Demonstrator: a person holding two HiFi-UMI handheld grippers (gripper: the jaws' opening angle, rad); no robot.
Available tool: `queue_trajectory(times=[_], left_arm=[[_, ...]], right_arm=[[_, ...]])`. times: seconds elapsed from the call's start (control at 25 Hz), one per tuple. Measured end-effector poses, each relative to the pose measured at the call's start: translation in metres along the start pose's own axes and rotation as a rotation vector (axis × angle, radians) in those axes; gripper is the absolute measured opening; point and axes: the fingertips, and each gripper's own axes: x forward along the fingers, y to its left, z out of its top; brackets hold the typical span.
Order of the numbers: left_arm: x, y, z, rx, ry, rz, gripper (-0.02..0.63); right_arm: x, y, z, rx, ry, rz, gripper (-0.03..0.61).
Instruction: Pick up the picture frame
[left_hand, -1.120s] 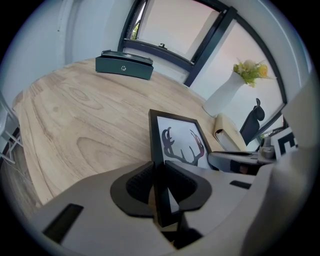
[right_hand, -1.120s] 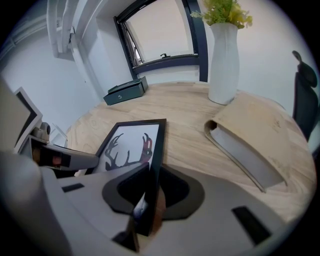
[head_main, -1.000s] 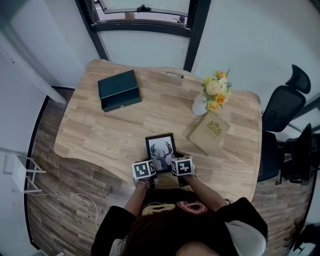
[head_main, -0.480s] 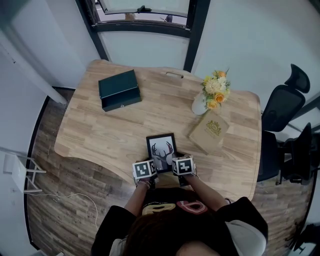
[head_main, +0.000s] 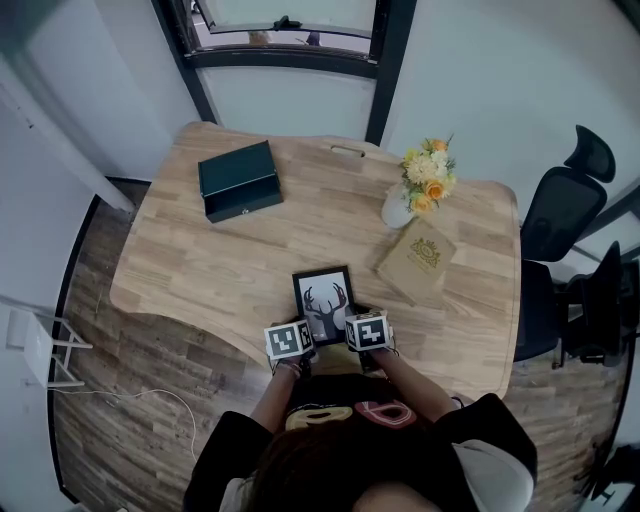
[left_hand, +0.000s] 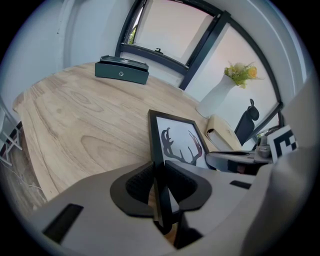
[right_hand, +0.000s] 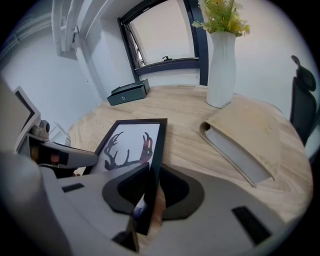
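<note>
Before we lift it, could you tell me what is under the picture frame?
Bare wooden table shows beside the picture frame. The frame hides anything directly beneath it; the left gripper and right gripper clamp its near edge.

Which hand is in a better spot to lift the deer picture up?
Neither wins, probably: the left gripper's jaws clamp the picture frame's left edge, and the right gripper's jaws clamp its right edge. Lifting with both together looks steadiest.
</note>
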Motion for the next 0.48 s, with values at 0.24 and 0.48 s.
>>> queue_trajectory(times=[0.24,0.48], left_arm=[[-0.008,-0.003,-0.002,0.003,-0.024,-0.007,0.081],[-0.021,-0.01,0.003,0.026,-0.064,-0.012,0.081]], right_arm=[[-0.011,0.003,0.001,-0.011,-0.027,0.005,0.077],[-0.024,0.004,0.007,-0.02,-0.074,-0.002,0.077]])
